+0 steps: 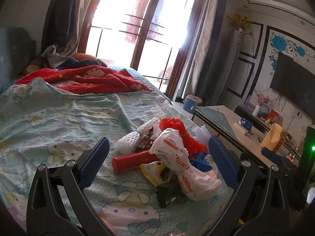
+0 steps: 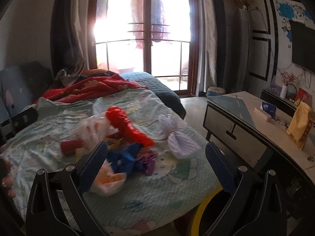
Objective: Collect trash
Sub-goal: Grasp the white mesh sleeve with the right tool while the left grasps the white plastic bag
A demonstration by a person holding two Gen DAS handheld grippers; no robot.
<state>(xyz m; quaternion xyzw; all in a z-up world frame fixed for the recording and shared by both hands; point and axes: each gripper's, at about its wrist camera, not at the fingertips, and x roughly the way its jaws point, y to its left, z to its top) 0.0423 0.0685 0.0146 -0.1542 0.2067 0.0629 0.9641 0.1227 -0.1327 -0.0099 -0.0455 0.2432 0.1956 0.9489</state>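
- Trash pile point(image 1: 169, 153) sits uncollected on the near right part of a bed point(image 1: 59, 118) covered in a pale green cartoon-print sheet, in a bedroom backlit by a tall window point(image 1: 141, 29).
- Left gripper point(image 1: 159, 161) hovers low over the heap, its blue-padded fingers spread wide to either side of the litter and pinching nothing.
- Between those fingers lie a red tube point(image 1: 133, 160), a white printed plastic bag point(image 1: 183, 161), a crumpled paper towel point(image 1: 135, 137), a red plastic bag point(image 1: 177, 131) and a yellow wrapper point(image 1: 153, 171), all touching or overlapping one another.
- Right gripper point(image 2: 155, 163) hangs above the near end of the same heap, likewise spread and empty; a blue wrapper point(image 2: 126, 157) and a purple scrap point(image 2: 147, 161) lie between its fingers, with a pale lilac bag point(image 2: 179, 139) just to the right.
- A yellow rim point(image 2: 204, 206), possibly a bin, shows below the near bed edge, though too little is visible to be sure.
- Judged from this scene, collection has hardly begun: every visible piece rests on the sheet, none is gripped, and the whole pile remains to be lifted.
- A table point(image 1: 226, 122) stands to the right, well apart from the litter.
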